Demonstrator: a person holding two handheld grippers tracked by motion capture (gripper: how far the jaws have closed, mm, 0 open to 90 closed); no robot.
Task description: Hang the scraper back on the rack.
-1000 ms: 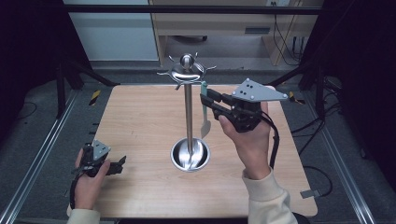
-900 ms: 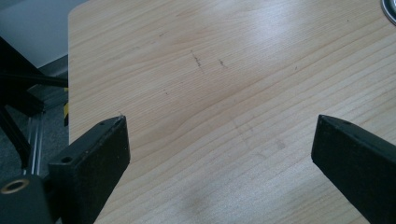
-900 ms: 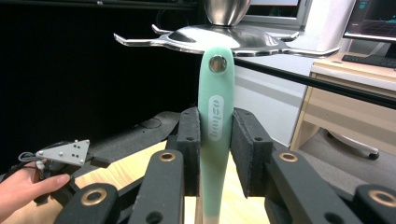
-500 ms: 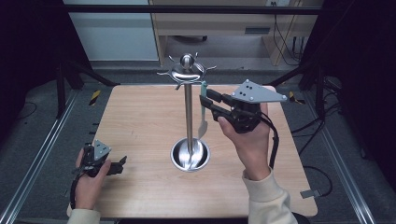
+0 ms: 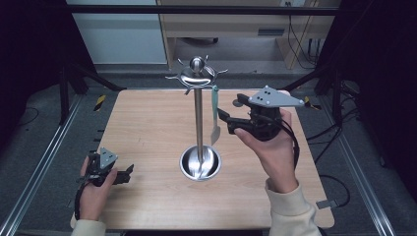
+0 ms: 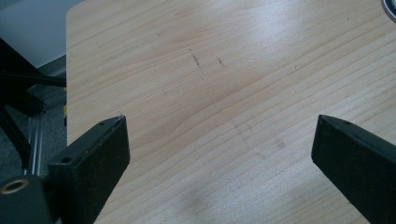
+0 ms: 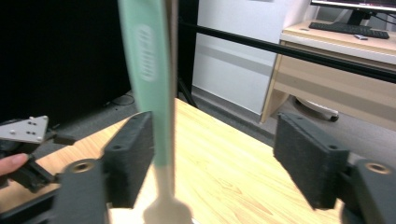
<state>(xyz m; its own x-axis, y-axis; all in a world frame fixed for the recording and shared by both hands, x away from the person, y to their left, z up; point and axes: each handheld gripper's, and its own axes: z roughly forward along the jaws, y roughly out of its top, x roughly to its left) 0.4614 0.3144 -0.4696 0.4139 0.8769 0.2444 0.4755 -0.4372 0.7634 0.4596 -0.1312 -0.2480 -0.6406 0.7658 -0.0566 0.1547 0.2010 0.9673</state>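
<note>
The right gripper (image 7: 212,161) had just been opening, its jaws wide; the green-handled utensil (image 7: 152,84) hung freely between them. The left gripper (image 6: 219,154) stood open over bare table (image 6: 224,70).

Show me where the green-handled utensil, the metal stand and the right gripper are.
green-handled utensil (image 7: 148,70), right gripper view, on its green handle.
metal stand (image 5: 198,123), high view, on its upright pole.
right gripper (image 7: 215,158), right gripper view, midway between its open jaws.

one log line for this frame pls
right claw: just opened, spatula between jaws, hanging on rack | left claw: open, empty, by table edge
</note>
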